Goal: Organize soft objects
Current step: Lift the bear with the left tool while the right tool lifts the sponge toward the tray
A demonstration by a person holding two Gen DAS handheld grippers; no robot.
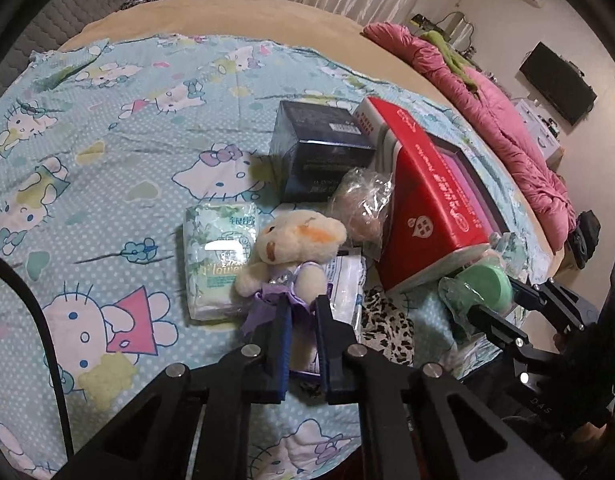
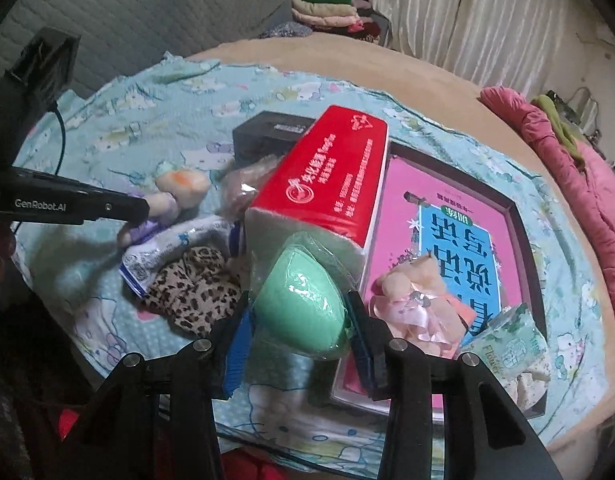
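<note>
**Both grippers loaded, bed w/ clutter**

L gripper clamped on cream plush bear, which sits on cartoon-print sheet just right of tissue pack. Red tissue box mid. R gripper pinches wrapped green sponge, against the box end.

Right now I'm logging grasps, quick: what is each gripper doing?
Left gripper: closed on the plush bear in the purple dress.
Right gripper: closed on the wrapped green sponge.
</note>
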